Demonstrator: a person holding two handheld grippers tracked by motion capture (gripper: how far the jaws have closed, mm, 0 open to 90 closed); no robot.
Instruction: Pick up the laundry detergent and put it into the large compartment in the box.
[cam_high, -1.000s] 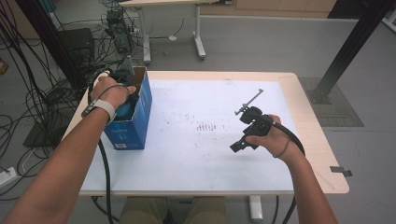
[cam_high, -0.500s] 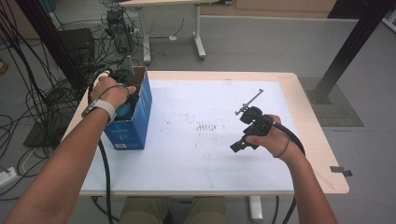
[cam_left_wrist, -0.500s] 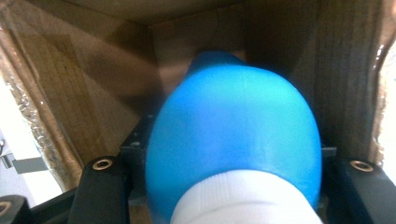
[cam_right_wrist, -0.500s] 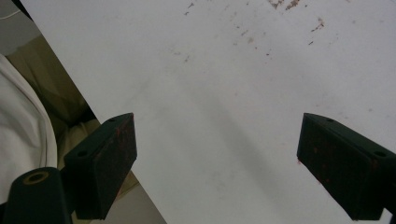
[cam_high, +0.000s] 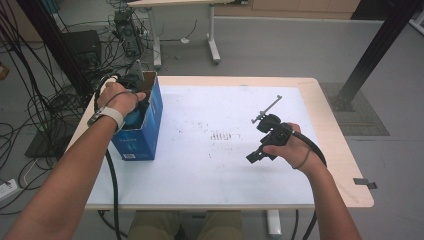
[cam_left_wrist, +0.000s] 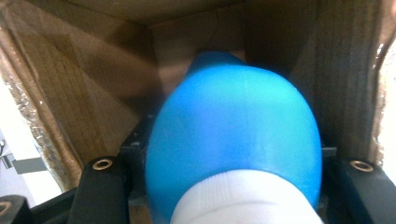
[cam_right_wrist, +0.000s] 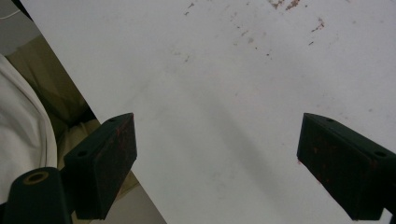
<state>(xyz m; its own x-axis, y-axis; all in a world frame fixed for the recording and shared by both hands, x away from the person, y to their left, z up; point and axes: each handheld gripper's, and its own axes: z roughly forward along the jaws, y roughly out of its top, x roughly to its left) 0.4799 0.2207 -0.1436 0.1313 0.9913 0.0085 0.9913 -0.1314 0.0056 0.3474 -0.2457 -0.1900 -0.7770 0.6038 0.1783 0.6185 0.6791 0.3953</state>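
White tabletop spreads across the high view, where the left gripper (cam_high: 131, 85) reaches into a blue cardboard box (cam_high: 142, 131) standing at the table (cam_high: 200, 180) left edge; the right gripper (cam_high: 265, 142) hovers well apart over the bare surface. From the left gripper view, the box's brown interior (cam_left_wrist: 84, 84) appears, and a rounded blue object with a white band (cam_left_wrist: 233, 149) sits between the jaws, which press on its sides, gripping it. From the right gripper view, the jaws stand wide apart over the speckled white table (cam_right_wrist: 224, 93), holding nothing, with a white garment (cam_right_wrist: 21, 140) at the edge.
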